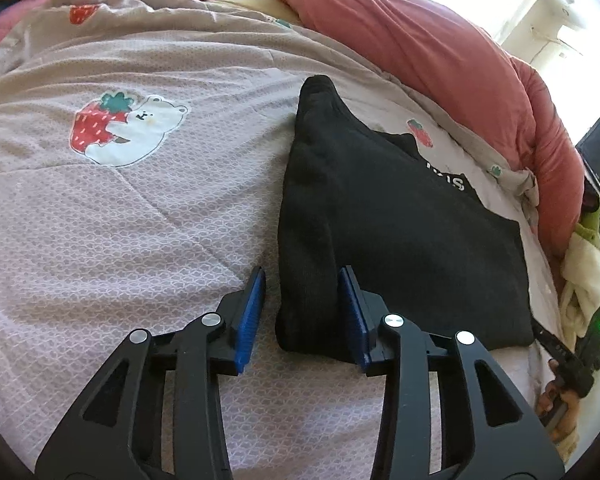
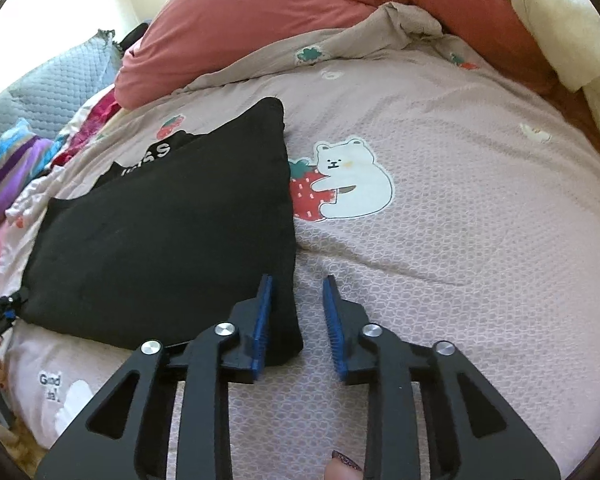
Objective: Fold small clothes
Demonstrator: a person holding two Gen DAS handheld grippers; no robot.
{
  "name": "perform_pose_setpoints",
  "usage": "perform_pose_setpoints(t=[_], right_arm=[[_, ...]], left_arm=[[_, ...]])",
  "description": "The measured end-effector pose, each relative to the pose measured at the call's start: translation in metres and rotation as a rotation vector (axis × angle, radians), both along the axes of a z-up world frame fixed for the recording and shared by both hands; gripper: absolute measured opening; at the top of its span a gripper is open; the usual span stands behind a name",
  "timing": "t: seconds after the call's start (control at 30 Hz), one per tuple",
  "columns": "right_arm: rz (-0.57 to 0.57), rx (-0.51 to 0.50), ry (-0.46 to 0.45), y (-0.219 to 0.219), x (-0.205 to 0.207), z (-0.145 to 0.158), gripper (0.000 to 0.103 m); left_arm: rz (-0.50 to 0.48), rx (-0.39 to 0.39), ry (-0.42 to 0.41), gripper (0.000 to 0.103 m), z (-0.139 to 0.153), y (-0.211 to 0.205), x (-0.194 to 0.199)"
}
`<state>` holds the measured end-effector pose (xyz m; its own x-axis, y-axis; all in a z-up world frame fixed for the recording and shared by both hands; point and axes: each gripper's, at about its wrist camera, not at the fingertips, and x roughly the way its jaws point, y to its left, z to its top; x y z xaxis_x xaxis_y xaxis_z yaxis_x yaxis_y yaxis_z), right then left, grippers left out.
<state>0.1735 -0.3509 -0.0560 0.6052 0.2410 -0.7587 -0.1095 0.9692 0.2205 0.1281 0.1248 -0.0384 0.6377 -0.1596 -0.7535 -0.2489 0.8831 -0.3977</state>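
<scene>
A black garment point(image 1: 400, 232) with white lettering lies partly folded on the pink bedspread point(image 1: 140, 220); it also shows in the right wrist view point(image 2: 168, 240). My left gripper point(image 1: 302, 276) is open, its blue pads straddling the garment's near left corner, which sits between the fingers. My right gripper point(image 2: 298, 284) is open at the garment's near right corner; the cloth edge lies between its pads. The right gripper's body shows at the right edge of the left wrist view point(image 1: 572, 364).
A salmon duvet point(image 1: 440, 52) is bunched along the far side of the bed. Colourful clothes point(image 2: 16, 168) are piled beside the garment. A cream and green plush point(image 2: 568, 28) lies at the bed's corner. A bear-and-strawberry print point(image 2: 340, 182) marks the bedspread.
</scene>
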Motion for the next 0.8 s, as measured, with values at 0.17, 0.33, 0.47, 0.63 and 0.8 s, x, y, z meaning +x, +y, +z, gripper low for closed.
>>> perform_pose_setpoints(t=[0.17,0.33,0.47,0.63,0.8], right_arm=[[-0.017,-0.040,-0.016,0.000,-0.006,0.002,0.036],[-0.022,-0.047,-0.020,-0.002,-0.011,0.004,0.040],[-0.022,-0.056,-0.024,-0.001,-0.014,0.005,0.043],[-0.014,-0.075,-0.042,0.002,-0.024,0.009,0.046],[-0.008,-0.070,-0.040,0.002,-0.031,0.010,0.054]], left_arm=[[0.004,0.019,-0.004,0.033,0.002,-0.002,-0.007],[0.002,0.055,-0.001,0.036,0.005,-0.006,-0.010],[0.001,0.092,0.003,0.041,0.008,-0.012,-0.013],[-0.003,0.114,0.005,0.046,0.011,-0.015,-0.019],[0.000,0.133,0.001,0.053,0.015,-0.018,-0.025]])
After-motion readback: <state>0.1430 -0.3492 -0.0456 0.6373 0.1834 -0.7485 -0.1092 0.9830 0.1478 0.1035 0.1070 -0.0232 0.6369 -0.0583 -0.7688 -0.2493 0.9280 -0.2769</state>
